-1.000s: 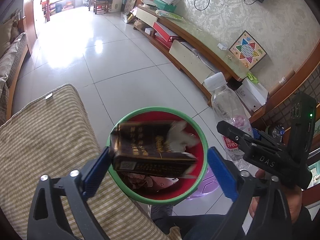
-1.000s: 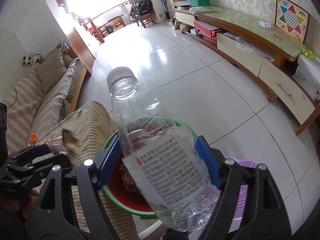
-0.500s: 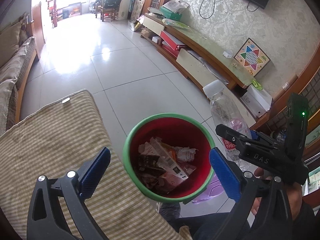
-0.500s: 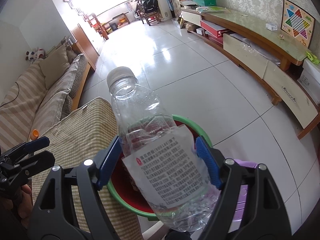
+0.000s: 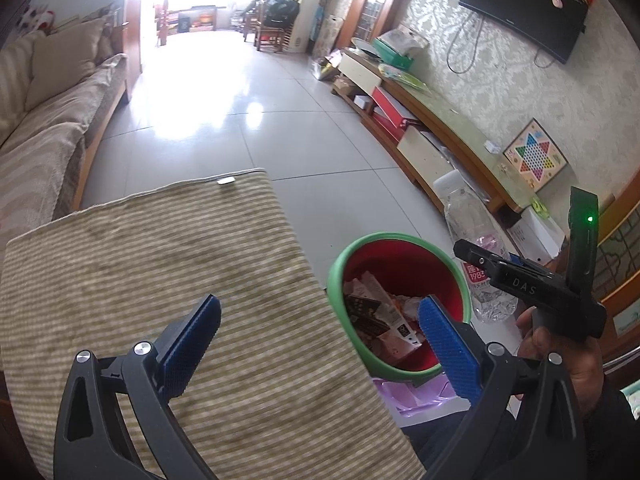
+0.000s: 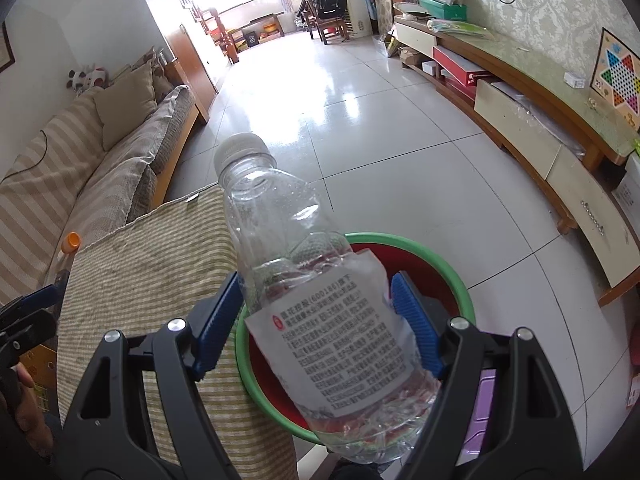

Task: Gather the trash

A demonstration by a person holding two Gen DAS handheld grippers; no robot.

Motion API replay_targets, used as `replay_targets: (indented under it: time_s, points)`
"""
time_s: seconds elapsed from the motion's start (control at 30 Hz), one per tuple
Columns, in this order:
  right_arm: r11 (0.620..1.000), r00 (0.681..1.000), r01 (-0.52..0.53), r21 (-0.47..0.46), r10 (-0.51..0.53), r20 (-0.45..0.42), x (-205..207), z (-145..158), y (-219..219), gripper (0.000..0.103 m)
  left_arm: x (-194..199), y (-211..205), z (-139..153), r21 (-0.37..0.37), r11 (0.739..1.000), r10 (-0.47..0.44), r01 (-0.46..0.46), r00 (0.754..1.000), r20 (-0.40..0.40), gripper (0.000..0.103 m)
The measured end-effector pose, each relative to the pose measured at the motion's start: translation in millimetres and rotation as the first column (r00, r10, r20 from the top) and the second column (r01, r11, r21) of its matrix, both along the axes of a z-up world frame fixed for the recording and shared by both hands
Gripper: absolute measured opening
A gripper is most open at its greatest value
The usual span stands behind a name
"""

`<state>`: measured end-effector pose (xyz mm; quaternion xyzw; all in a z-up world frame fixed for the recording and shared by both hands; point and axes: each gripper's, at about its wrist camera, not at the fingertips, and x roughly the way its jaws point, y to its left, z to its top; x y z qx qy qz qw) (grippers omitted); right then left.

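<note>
My right hand-held gripper [image 6: 318, 326] squeezes the empty plastic bottle [image 6: 316, 300] around its label, right over the red bin [image 6: 466, 292]. The bottle looks light, thin and crushy, so the middle is the best spot to hold. My left hand-held gripper [image 5: 316, 344] is wide and holds nothing, over the striped cushion [image 5: 160, 260]. The bottle hides most of the bin's inside.

Clear capped bottle [image 6: 320, 304] upright above red green-rimmed bin [image 5: 340, 280] holding wrappers.

Bin [image 5: 340, 264]: red inside, green rim. Cushion [image 5: 160, 260]: beige-olive stripes. Bottle [image 6: 288, 240]: clear, white cap. Gripper pads [image 6: 218, 320]: blue.
</note>
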<state>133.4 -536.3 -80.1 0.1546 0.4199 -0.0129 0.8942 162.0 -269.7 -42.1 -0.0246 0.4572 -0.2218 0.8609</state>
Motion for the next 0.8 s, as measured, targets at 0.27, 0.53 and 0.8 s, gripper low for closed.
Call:
replay_targets:
  time_s: [0.27,0.53,0.8]
  points:
    - [0.999,1.000,-0.001,-0.043,0.000,-0.025,3,-1,13,0.076,-13,57,2,-0.010,0.996,0.086,-0.086,0.996,0.013,0.095]
    - [0.996,1.000,-0.006,-0.089,0.003,-0.028,3,11,26,0.077,-18,96,6,-0.031,0.990,0.137,-0.136,0.990,0.023,0.095]
    - [0.994,1.000,0.001,-0.108,-0.001,0.006,-6,32,35,0.093,-32,115,17,-0.048,0.988,0.150,-0.148,0.988,0.045,0.095]
